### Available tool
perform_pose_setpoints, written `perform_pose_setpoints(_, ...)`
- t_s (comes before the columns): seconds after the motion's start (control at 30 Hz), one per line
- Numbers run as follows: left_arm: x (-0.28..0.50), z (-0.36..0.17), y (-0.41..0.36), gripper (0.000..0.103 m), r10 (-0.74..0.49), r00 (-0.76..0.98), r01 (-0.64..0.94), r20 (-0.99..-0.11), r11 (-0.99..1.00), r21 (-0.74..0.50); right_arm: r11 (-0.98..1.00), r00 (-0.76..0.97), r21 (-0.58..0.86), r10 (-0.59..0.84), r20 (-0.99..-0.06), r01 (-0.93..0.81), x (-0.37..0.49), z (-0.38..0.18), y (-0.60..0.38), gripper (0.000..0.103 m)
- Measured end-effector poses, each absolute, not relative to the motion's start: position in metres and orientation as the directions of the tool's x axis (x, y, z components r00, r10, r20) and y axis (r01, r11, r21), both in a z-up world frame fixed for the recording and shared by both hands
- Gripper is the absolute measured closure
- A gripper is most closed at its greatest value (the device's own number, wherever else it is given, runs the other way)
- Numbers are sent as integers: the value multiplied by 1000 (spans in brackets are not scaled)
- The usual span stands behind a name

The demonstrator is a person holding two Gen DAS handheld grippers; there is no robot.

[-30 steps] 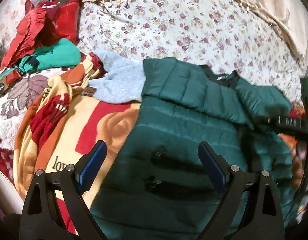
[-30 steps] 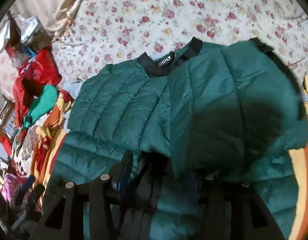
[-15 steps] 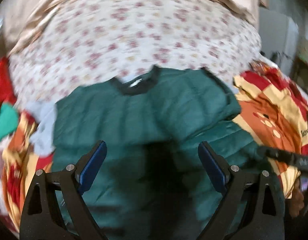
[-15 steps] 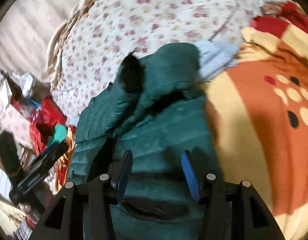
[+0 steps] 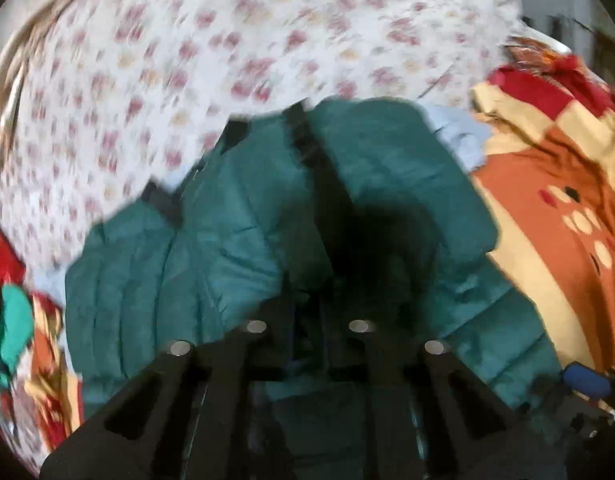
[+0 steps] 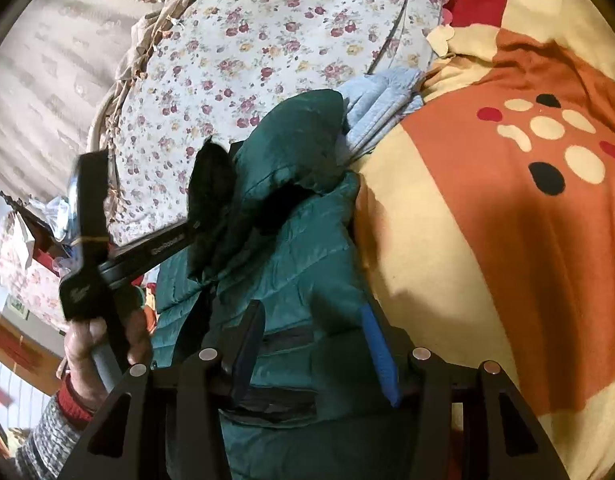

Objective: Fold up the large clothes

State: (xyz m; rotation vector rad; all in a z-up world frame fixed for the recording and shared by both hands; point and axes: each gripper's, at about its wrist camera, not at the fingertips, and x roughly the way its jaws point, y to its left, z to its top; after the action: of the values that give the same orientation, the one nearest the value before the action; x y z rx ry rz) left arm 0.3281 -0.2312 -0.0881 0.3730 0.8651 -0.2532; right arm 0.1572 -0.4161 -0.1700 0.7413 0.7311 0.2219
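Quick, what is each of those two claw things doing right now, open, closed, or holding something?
Left gripper: closed on the green jacket.
Right gripper: jaws partly open, jacket lying between them; whether it grips cannot be told.

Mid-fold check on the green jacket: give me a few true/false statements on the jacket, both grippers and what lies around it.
1. The left gripper is shut on the green puffer jacket. True.
2. The right gripper is fully shut. False: its blue pads stand apart over the jacket.
3. A pale blue garment lies beside the jacket. True.
4. The jacket lies on a bare wooden table. False: it lies on a floral sheet and an orange and cream blanket.
5. The jacket's collar is black. True.
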Motion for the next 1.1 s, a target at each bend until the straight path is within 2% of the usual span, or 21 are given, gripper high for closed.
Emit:
perform_pose_setpoints(0.27, 356, -39, -102, 95, -44, 673, 120, -738, 992, 50, 768, 729, 639, 417, -542, 35, 162, -155, -400, 54)
perform_pose_setpoints(0.37, 359, -36, -55, 95, -18, 670, 40, -742, 999, 12, 782, 717, 624, 428, -551, 13, 172, -149, -385, 54)
perform_pose_setpoints(0.5, 360, -50, -14, 95, -27, 647, -2, -762, 999, -37, 789, 706, 614, 441, -554, -10, 185, -145, -363, 54)
perform_pose_setpoints(0.83, 379, -107, 24, 94, -43, 550, -75, -834, 992, -100, 818, 657, 574, 455, -601, -41, 206, -150, -327, 54)
perform_pose_setpoints(0.93, 379, -119, 31, 87, -59, 538, -83, -841, 989, -122, 826, 652, 563, 447, -612, -37, 211, -151, -325, 54)
perform_pose_setpoints(1.0, 376, -122, 41, 70, -75, 516, -113, -853, 981, -155, 833, 649, 552, 438, -622, -33, 214, -150, -324, 54)
perform_pose_setpoints(1.03, 373, -122, 46, 58, -91, 515, -124, -852, 976, -180, 837, 648, 547, 433, -626, -31, 216, -149, -323, 54)
perform_pose_setpoints(1.07, 369, -122, 54, 53, -111, 518, -133, -848, 969, -208, 840, 648, 542, 429, -629, -30, 217, -148, -322, 54)
perform_pose_setpoints(1.1, 365, -119, 62, 52, -129, 522, -140, -843, 962, -233, 843, 647, 536, 426, -632, -31, 218, -147, -321, 54)
